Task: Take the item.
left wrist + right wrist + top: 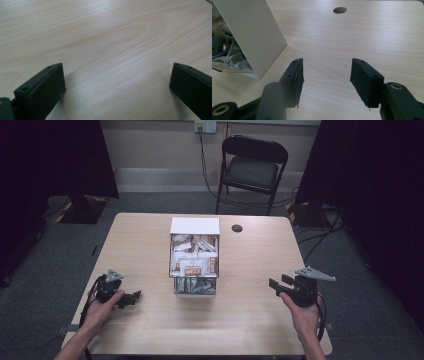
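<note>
Right gripper [275, 285]: half open, empty, raised beside the sachet box [194, 257] at mid-table. Left gripper [134, 296]: wide open, empty, low over the table [250, 315]. Risk as judged: clipping the box's white side wall on approach, shoving it askew.

Both hand-held grippers [131, 296] [274, 285] open, empty

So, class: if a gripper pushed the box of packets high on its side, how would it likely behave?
The box stands taller than it is wide, so a high push might tip it. Its clear front suggests stiff, perhaps slippery walls. The packets look light and floppy.
</note>
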{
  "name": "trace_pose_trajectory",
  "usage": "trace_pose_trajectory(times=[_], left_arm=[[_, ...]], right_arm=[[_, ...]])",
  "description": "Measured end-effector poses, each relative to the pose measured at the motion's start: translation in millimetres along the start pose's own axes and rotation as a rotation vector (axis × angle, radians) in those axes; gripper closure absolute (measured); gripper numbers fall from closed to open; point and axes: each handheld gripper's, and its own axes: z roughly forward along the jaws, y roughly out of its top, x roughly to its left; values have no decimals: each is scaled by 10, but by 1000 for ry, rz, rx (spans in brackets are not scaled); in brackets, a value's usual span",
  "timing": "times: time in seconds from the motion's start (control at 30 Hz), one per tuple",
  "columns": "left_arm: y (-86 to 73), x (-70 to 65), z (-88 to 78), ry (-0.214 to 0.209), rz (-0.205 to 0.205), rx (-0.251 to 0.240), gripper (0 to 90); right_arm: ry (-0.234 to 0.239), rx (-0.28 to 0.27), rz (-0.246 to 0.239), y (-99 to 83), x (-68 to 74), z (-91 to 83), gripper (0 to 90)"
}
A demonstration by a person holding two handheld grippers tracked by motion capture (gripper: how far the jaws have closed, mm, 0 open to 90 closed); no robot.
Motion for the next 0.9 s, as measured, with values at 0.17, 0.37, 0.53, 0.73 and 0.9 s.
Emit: trace_pose_trajectory(times=[0.17, 0.37, 0.53, 0.73, 0.9], left_arm=[[0, 0, 0, 0, 0, 0, 0], [0, 0, 0, 0, 0, 0, 0], [0, 0, 0, 0, 1, 0, 0], [0, 0, 0, 0, 0, 0, 0], [0, 0, 0, 0, 0, 0, 0]], right_arm=[[35, -15, -29, 75, 96, 17, 443], [63, -32, -41, 162, 174, 28, 445], [81, -54, -64, 270, 247, 9, 449], [110, -59, -109, 344, 362, 12, 447], [138, -67, -119, 407, 434, -4, 455]])
